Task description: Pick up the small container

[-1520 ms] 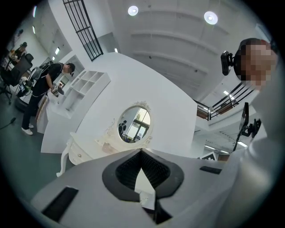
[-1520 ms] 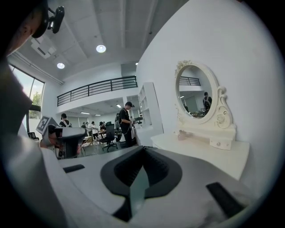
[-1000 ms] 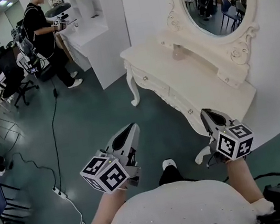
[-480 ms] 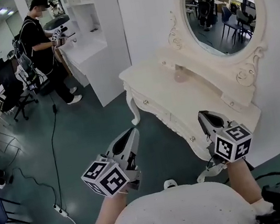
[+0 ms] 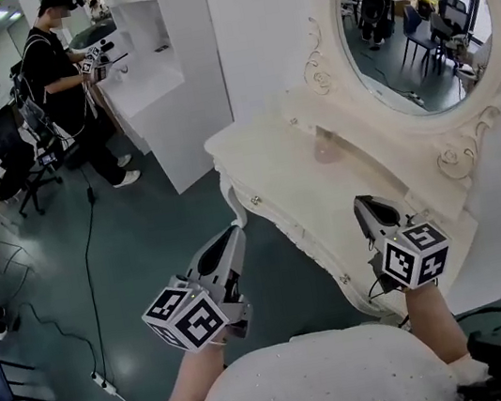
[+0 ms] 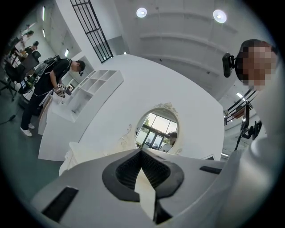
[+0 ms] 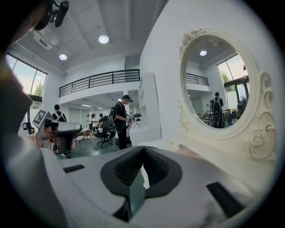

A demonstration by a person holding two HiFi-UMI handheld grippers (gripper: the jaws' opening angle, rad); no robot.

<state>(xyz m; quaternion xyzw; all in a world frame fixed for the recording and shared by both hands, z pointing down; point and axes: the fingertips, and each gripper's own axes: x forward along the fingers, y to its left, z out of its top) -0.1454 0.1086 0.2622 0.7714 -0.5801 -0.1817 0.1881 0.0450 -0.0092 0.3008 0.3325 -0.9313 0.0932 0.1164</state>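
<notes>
A white dressing table (image 5: 269, 168) with a round mirror (image 5: 411, 20) is seen just in front of the person. The small container (image 5: 326, 146) is stood on top of the table, at the back, right under the mirror. It is pale pink and looks see-through. What is inside it cannot be made out, as it is too small and faint.

The left gripper (image 5: 232, 233) is held in the air beside the table's front corner, over the floor. Its jaws are closed tight together, and nothing is between them. The right gripper (image 5: 363, 202) is held over the table's front edge, well apart from the container. Its jaws are pressed together too, and nothing is held in them.

Well away from the table, across the floor, a person in black (image 5: 58, 75) is seen standing at a white shelf unit (image 5: 163, 76).
</notes>
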